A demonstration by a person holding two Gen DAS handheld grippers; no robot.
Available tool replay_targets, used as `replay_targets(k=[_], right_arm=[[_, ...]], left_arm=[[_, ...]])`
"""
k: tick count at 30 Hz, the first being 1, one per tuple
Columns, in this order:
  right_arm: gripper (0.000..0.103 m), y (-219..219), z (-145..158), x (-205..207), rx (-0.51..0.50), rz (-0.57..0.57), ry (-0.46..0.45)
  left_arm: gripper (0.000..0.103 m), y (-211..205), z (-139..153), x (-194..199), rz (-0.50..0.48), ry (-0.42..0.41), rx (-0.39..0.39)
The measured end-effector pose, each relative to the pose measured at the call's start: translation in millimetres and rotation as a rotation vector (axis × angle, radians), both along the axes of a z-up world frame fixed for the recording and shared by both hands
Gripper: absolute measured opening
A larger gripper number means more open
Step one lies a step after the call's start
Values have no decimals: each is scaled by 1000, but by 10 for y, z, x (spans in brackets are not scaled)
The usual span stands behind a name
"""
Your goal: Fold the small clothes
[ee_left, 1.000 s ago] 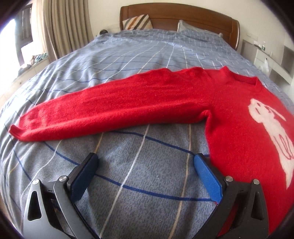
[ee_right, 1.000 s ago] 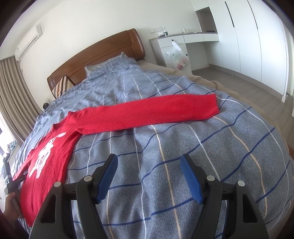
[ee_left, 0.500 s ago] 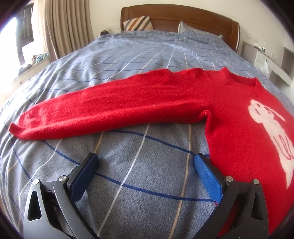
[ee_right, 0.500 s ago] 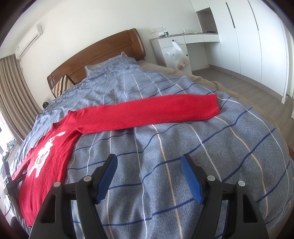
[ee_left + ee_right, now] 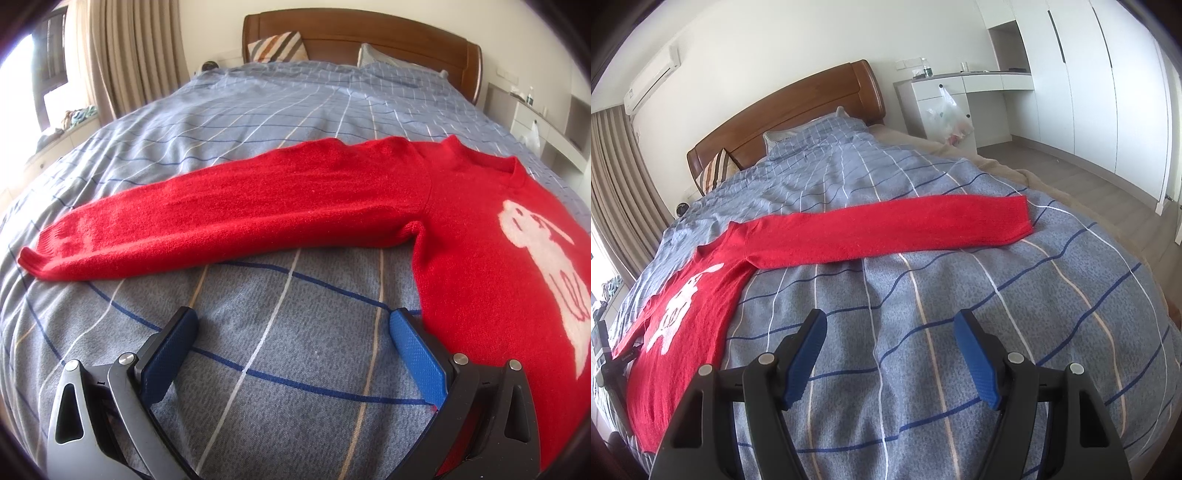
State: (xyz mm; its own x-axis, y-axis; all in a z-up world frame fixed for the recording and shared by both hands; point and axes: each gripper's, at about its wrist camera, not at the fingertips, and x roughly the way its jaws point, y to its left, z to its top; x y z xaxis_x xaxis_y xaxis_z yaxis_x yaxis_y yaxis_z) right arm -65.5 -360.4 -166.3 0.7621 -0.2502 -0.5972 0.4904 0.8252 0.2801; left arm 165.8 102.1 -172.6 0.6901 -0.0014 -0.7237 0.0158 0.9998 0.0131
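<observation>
A red sweater (image 5: 480,236) with a white animal figure lies flat on the bed, both sleeves stretched out sideways. In the left wrist view its one sleeve (image 5: 221,218) runs left. My left gripper (image 5: 291,325) is open and empty, low over the cover, its right finger beside the sweater's side edge. In the right wrist view the sweater (image 5: 701,310) lies at left and its other sleeve (image 5: 905,229) runs right. My right gripper (image 5: 890,325) is open and empty, over bare cover below that sleeve.
The blue-grey checked bedcover (image 5: 280,110) spans the bed up to a wooden headboard (image 5: 369,33) with pillows. Curtains (image 5: 129,51) and a window sill stand left. A white desk (image 5: 960,96) with a hanging plastic bag and white wardrobes (image 5: 1089,74) stand right, past the bed edge.
Both grippers have hardly moved. The left wrist view has shifted slightly, and the sweater lies as before. Both stay open.
</observation>
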Motion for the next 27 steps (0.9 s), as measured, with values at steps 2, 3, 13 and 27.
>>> replay_targets(k=[2, 3, 13, 27], right_arm=[[71, -1, -3, 6, 0, 2, 4], [71, 0, -5, 12, -1, 4, 6], [71, -1, -12, 30, -1, 6, 8], [73, 55, -11, 61, -23, 28, 15]], left_arm=[[103, 0, 0, 0, 0, 0, 0], [103, 1, 0, 1, 0, 0, 0], [103, -3, 0, 1, 0, 0, 0], [103, -3, 1, 1, 0, 0, 0]])
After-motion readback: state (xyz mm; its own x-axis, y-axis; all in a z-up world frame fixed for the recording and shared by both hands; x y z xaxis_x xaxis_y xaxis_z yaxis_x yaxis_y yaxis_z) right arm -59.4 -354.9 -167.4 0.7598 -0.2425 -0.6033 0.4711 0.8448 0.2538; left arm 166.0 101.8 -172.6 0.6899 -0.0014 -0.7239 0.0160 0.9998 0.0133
